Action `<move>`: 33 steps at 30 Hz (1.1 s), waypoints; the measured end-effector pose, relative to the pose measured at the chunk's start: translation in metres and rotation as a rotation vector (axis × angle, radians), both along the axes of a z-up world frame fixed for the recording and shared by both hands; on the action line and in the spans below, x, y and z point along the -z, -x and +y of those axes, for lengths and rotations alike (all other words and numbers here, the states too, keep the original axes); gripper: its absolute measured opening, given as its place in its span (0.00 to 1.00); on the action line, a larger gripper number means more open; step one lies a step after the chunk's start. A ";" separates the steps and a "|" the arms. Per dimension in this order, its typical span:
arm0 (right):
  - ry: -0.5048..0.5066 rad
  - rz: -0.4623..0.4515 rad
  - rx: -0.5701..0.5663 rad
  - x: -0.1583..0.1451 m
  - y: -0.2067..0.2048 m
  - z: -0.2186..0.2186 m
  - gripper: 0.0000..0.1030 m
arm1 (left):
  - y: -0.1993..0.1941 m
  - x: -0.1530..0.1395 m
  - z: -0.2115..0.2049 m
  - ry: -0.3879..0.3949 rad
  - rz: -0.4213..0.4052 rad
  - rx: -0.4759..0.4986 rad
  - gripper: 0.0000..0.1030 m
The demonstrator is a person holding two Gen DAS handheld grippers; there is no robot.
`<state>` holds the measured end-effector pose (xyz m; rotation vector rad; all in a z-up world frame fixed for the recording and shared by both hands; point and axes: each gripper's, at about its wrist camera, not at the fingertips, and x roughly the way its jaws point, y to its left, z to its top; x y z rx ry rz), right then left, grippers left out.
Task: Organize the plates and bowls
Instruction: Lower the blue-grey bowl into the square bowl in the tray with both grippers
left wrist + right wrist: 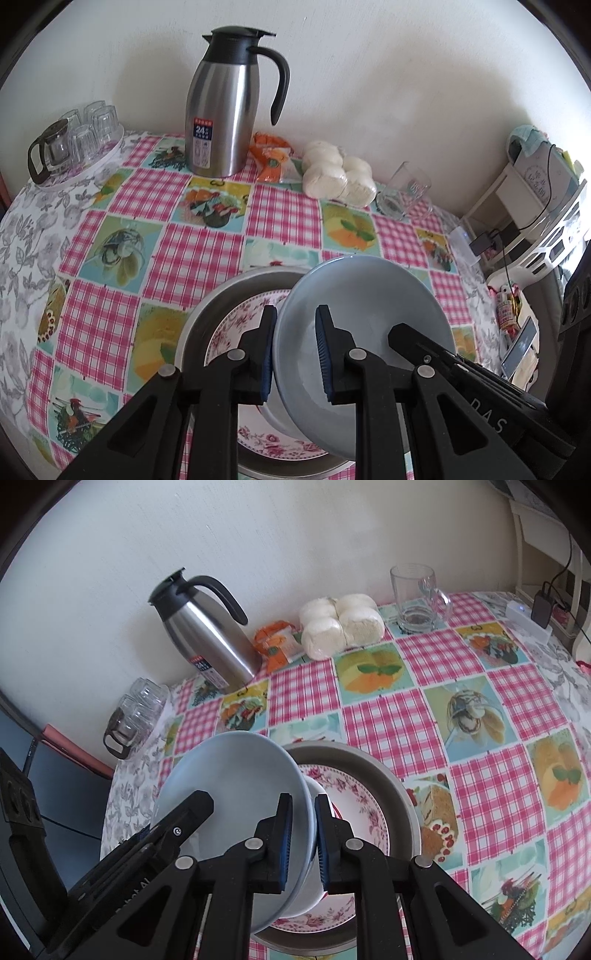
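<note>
Left gripper (295,354): we see its blue-padded fingers (267,354) straddling the rim of the blue bowl, one pad outside the wall, one inside. A gap shows betw. the inner pad and the bowl, so we can't say for sure it's clamped tight.

Right gripper (303,843): pinched on the opposite rim of the same bowl; both pads sit right against the wall, one each side.

Blue bowl (369,306): pale blue, tilted on edge, raised betw. the two tools, over the floral plate. In the right wrist view the blue bowl (236,782) leans toward the left of the frame.

Floral plate (236,328): white w/ pink flower print, lying inside the metal basin, under the bowl.

White bowl (316,890): only partly seen, behind the blue one, on the plate; the contact is hidden from us.

Metal basin (207,310): round, grey, on the tablecloth at the near edge.

Tablecloth (207,236): pink check w/ fruit and food squares.

Steel flask (221,110): upright at the wall, black lid and handle.

Orange packets (271,158): just beside the flask.

Wrapped buns (338,173): in clear film, next to the packets.

Glass mug (406,192): right of the buns.

Glasses on tray (85,136): far left corner, upturned, w/ a small glass pot.
</note>
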<state>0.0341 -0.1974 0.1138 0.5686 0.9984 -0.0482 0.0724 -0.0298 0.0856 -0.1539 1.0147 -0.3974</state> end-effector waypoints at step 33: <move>-0.036 0.080 -0.021 0.016 -0.004 0.006 0.17 | -0.005 0.016 -0.001 -0.108 0.042 -0.028 0.26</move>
